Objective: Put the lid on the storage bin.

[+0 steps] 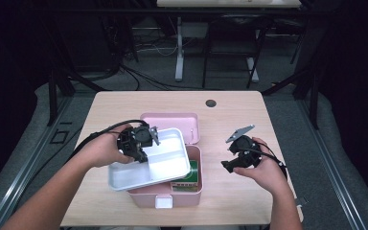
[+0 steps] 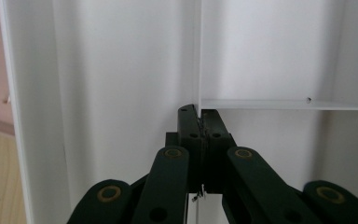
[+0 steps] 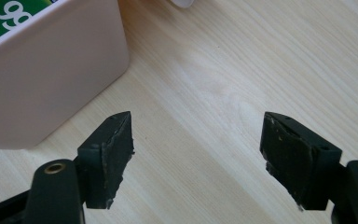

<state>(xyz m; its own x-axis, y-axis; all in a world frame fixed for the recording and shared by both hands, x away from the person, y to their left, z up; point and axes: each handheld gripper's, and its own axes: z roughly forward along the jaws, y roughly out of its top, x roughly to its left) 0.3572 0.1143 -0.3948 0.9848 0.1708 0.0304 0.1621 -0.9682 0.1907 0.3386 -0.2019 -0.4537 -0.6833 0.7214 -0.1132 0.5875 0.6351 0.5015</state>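
Your left gripper [image 1: 141,143] sits left of centre in the high view, jaws pinched tight on a thin inner divider wall of the white tray [image 1: 172,165]; in the left gripper view the two black jaws meet at lower centre with the divider edge clamped between them, and the white tray [image 2: 121,70] takes up nearly the whole frame there. The tray is a white sectioned insert, tilted, its lower left end hanging out past the pink box's left side and its right part resting across the box's open top, centre of the high view. The pink box [image 1: 191,194] stands on the light wood table [image 1: 230,110] at lower centre, its lid [image 1: 170,120] swung open behind it toward upper centre. Inside the box, at its right side, you can see a green-labelled pack [image 1: 188,177] under the tray's edge; the same green label [image 3: 9,14] shows at the upper left corner of the right gripper view, above the pink box wall [image 3: 42,79]. Your right gripper [image 1: 230,165] is right of centre in the high view, well apart from the box, jaws spread wide with nothing between them; in the right gripper view the two jaws stand at lower left and lower right over bare table [image 3: 214,70]. Your right hand [image 1: 263,167] wraps the gripper body, your left hand [image 1: 100,151] likewise.
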